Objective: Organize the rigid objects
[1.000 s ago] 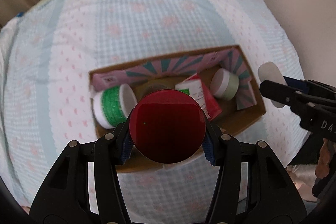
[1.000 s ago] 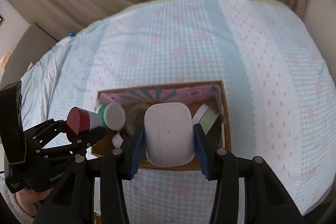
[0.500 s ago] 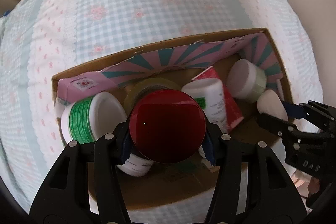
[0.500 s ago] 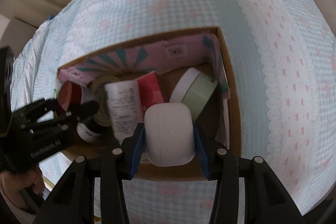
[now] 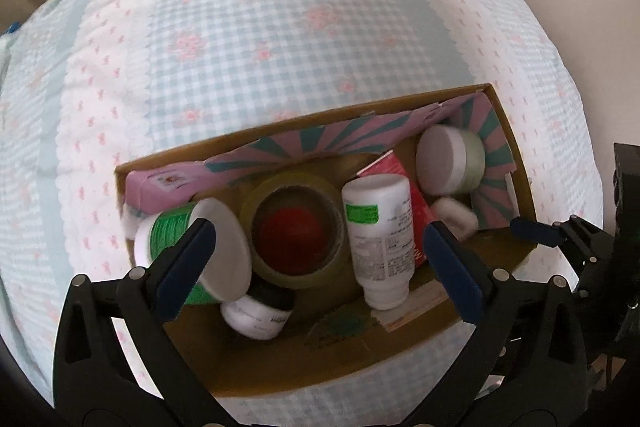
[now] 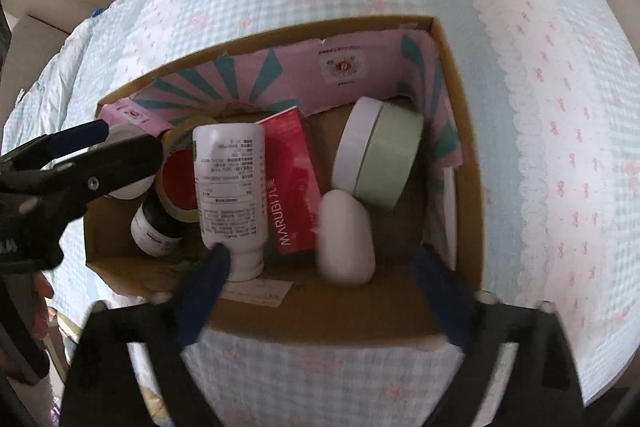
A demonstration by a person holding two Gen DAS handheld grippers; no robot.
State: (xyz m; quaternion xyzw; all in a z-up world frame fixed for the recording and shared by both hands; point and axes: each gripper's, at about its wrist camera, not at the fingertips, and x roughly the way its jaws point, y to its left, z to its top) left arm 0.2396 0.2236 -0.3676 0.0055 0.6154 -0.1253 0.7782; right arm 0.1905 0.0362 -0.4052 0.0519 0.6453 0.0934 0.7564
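Both hand-held grippers have let go since half a second ago. The left hand-held gripper (image 5: 320, 243) stands released above the cardboard box (image 5: 280, 363), its red-lidded jar (image 5: 290, 233) now inside the tape roll (image 5: 294, 227). The right hand-held gripper (image 6: 320, 291) gapes too; its white case (image 6: 346, 237), blurred and perhaps unsettled, lies near the box's right wall on the bed (image 5: 256, 27).
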